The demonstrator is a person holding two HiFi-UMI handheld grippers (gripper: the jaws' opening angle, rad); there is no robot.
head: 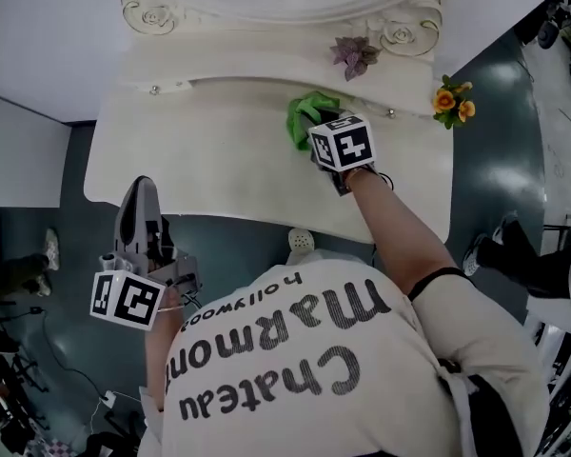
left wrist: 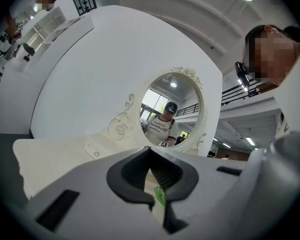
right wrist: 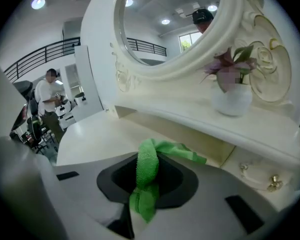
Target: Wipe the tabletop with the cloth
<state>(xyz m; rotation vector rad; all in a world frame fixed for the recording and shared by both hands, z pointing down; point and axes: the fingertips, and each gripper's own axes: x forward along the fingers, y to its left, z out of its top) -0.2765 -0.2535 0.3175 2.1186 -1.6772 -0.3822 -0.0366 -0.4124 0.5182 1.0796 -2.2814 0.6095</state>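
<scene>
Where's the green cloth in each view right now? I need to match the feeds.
Head view: green cloth upper centre, beyond the right gripper.
Left gripper view: a green sliver low centre, behind the jaws; probably it.
Right gripper view: bottom centre, pinched in the jaws.
Shared landmark: the oval mirror.

Your right gripper (right wrist: pixel 149 159): light grey shell, black jaw pads. Marker cube (head: pixel 343 143) on it: black squares on white. Fuzzy bright green cloth (right wrist: pixel 146 184), plain, no print. Your left gripper (left wrist: pixel 151 174): same grey, same black. Carved dressing-table top (head: pixel 200 160): cream-white, scroll relief. Smooth floor (head: pixel 38 255): dark slate blue. Leafy sprig (head: pixel 354 55): dusky purple. Small flowers (head: pixel 452 101): orange, green leaves. Your T-shirt (head: pixel 295 350): beige, black lettering.
</scene>
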